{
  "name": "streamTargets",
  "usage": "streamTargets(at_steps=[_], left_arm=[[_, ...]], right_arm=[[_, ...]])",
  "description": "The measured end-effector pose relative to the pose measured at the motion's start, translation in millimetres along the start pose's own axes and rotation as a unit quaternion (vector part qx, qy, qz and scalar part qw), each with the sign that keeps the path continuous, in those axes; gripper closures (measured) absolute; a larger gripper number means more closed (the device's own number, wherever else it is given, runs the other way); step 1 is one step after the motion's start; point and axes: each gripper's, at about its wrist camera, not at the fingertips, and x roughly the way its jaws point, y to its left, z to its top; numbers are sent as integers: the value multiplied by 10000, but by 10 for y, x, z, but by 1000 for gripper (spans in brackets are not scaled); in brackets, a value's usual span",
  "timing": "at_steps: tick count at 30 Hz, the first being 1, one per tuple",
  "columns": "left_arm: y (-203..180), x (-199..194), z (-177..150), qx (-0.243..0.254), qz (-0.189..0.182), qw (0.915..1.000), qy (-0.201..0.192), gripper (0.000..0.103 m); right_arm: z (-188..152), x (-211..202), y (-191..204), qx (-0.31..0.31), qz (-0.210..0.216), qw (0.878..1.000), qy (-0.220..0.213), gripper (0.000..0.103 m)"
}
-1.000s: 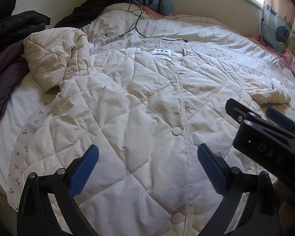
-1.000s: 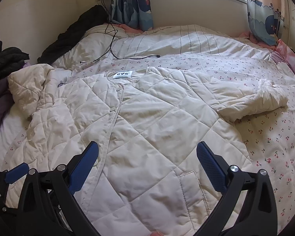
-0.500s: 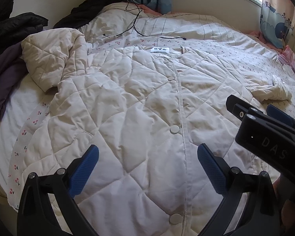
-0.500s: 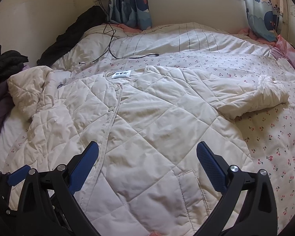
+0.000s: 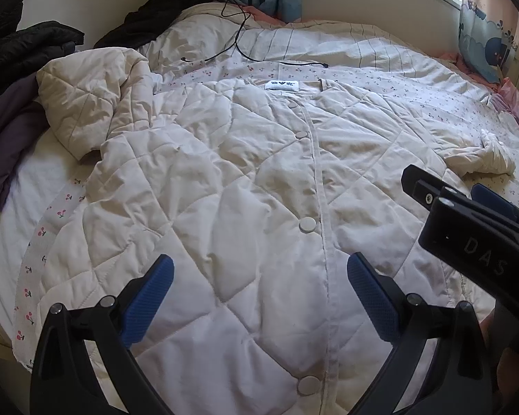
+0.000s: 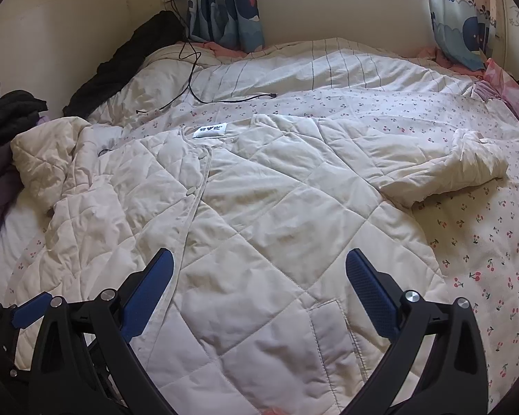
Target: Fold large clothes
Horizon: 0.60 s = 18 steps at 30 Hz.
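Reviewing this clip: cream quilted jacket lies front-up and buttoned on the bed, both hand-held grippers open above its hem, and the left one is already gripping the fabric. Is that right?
Not quite. The left hand-held gripper grips nothing: the left wrist view shows its jaws spread wide over the quilted jacket with no fabric between them. The rest holds: the jacket lies front-up and buttoned on the bed, and the right hand-held gripper is open too.

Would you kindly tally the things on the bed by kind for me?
Cream quilted coat: 1
Black cable: 1
Dark garments at the left edge: at least 2; the heap hides more
Open grippers, left and right: 2
Total: 6
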Motion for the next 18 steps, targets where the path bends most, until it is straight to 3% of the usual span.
streamTargets(at_steps=[18], left_arm=[[-113,24,28,43,-64,10000,19,7]], right_arm=[[-6,51,-31,58,21,9999,97,7]])
